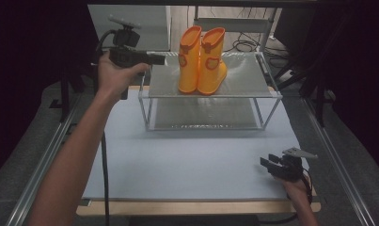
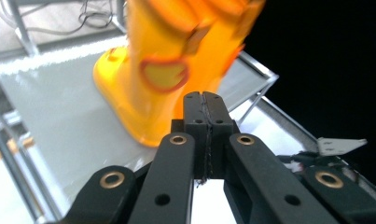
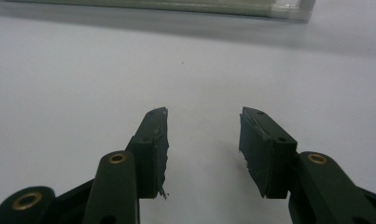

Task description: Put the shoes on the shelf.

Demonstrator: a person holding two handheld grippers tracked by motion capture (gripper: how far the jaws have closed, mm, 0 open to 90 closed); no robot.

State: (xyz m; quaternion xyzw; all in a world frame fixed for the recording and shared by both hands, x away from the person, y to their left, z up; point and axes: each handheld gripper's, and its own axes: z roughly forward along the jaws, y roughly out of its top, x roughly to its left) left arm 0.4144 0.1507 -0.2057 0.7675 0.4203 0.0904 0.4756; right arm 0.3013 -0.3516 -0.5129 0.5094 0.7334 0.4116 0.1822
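The pair of orange rubber boots [image 1: 202, 61] stands upright on the wire shelf's [image 1: 253, 84] top at the far desk [image 1: 187, 160], probably light, smooth and floppy-topped, best pinched at a shaft rim, while the left gripper [image 1: 159, 59] has fingers together just left of them and the right gripper [image 1: 268, 164] rests with fingers apart.

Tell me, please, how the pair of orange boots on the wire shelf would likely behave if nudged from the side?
The orange boots stand tall on narrow soles, so they would probably tip rather than slide. They look like glossy moulded rubber, likely light and somewhat bendy at the shaft. The shelf top looks smooth, offering little grip.
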